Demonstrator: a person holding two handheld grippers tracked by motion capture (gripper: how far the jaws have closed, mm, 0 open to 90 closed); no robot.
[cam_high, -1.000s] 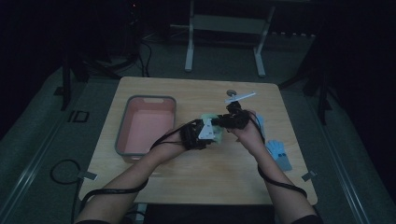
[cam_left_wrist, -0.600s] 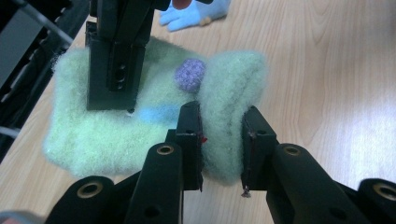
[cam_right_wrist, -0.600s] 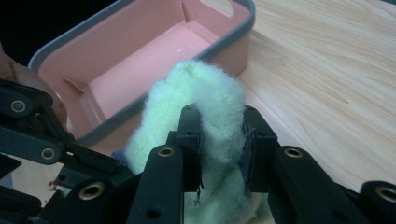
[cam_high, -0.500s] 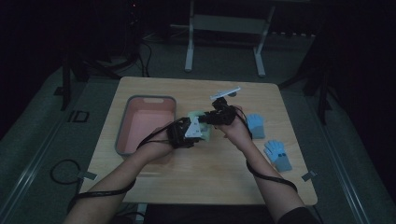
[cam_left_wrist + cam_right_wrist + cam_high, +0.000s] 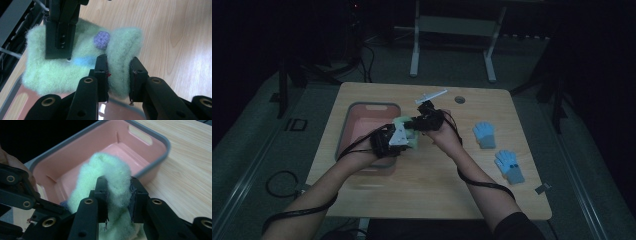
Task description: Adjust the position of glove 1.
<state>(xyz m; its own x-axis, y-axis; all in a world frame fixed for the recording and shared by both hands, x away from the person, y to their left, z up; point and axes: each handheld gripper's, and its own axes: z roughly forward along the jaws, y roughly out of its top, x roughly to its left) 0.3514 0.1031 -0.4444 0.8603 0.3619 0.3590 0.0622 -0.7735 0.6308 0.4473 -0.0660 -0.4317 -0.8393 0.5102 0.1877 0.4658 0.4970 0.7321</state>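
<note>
Both grippers pinch the fuzzy green glove (image 5: pixel 82 62): left gripper (image 5: pixel 117 75) jaws clamp one fold, right gripper (image 5: pixel 117 195) jaws another, likely to carry it spread over the pink bin (image 5: pixel 105 147) at 10 o'clock. The left gripper view reveals its purple dot (image 5: pixel 101 40); the high view adds two blue gloves (image 5: pixel 484 134) at 3 o'clock

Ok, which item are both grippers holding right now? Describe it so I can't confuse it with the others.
On the wooden table, look just right of the pink bin, where the left gripper and right gripper meet. Both are clamped on a fuzzy pale green glove. Unlike the two blue gloves lying loose farther right, it is green, with a purple dot and a blue stripe.
</note>
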